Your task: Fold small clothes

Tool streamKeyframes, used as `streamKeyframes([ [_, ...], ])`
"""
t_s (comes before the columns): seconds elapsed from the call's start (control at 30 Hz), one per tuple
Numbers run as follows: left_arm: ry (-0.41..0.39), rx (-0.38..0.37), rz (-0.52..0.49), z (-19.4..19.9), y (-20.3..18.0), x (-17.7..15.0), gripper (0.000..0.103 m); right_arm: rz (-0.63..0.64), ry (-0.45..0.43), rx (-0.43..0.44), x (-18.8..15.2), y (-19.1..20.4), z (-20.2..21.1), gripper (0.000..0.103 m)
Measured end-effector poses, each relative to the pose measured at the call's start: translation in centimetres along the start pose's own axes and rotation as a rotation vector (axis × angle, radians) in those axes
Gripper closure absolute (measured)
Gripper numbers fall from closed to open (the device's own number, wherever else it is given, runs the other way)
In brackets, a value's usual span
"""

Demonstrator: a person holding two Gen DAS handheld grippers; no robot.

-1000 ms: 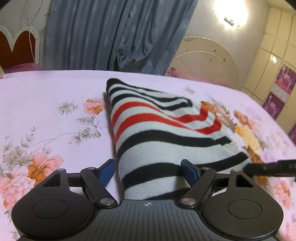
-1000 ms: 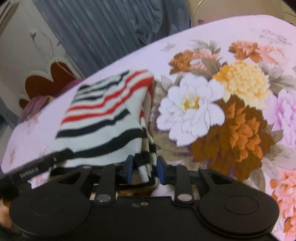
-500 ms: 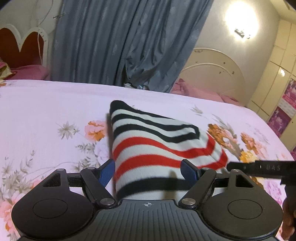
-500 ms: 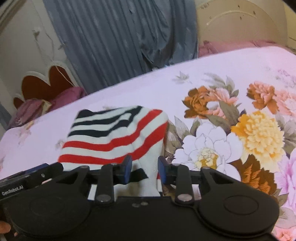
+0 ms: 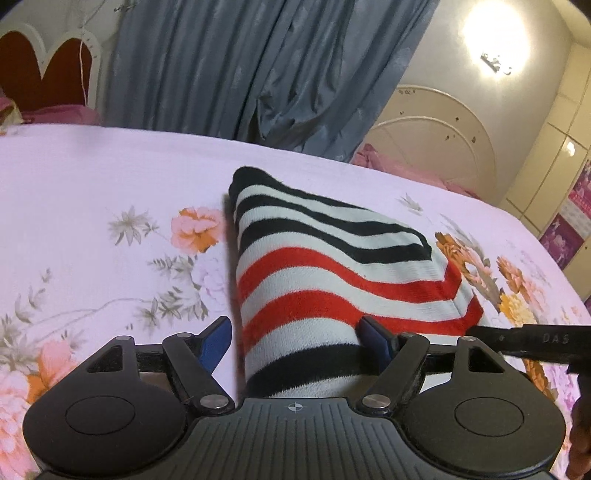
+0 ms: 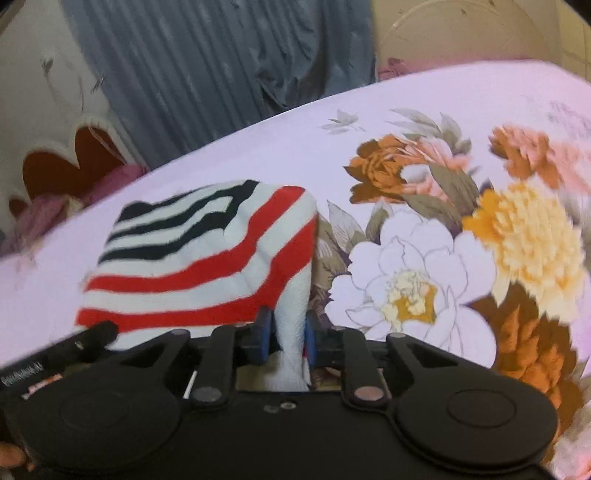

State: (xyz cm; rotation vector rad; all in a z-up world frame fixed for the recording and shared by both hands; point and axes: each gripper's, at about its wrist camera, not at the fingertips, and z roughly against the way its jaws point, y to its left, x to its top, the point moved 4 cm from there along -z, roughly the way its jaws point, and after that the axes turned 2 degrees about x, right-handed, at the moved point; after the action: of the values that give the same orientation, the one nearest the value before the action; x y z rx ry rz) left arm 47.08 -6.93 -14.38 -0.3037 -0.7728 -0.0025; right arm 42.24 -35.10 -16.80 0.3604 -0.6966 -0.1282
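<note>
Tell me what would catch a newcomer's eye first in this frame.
The striped garment, in black, white and red bands, lies folded on the pale pink flowered bedsheet at the centre of both views. The right gripper has just closed its jaws on the garment's near edge, while the left gripper straddles the cloth with jaws wide.

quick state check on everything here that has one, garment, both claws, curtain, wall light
striped garment: folded on the bed, near edge raised off it
right claw: has just been closing, shut on the garment's white edge
left claw: open, garment between the pads, left pad clear of it
curtain: drawn
wall light: on
</note>
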Motion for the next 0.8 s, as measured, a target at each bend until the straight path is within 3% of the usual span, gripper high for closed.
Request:
streamKeyframes([
  [0.1,-0.017,0.005,0.030,0.8,0.1,1.2,0.028,-0.009,-0.032,0.018,1.1,0.2,1.0,0.076],
  [0.2,-0.010,-0.009,0.089,0.4,0.4,2.7,0.028,-0.029,-0.061,0.033,2.8,0.0,0.8,0.053],
  [0.3,-0.003,0.006,0.121,-1.0,0.8,3.9,0.028,-0.066,-0.042,0.047,4.4,-0.3,-0.9,0.053],
  [0.53,0.029,0.020,0.191,-5.2,2.0,4.9,0.028,-0.185,0.018,0.073,6.2,-1.3,-5.7,0.058],
  [0.63,0.032,0.047,0.192,-6.6,2.4,4.8,0.028,-0.130,-0.018,0.045,6.4,-0.4,-5.9,0.079],
  [0.8,0.009,0.071,0.128,-7.4,2.3,4.0,0.035,0.041,-0.068,0.018,6.7,1.4,-5.8,0.086],
])
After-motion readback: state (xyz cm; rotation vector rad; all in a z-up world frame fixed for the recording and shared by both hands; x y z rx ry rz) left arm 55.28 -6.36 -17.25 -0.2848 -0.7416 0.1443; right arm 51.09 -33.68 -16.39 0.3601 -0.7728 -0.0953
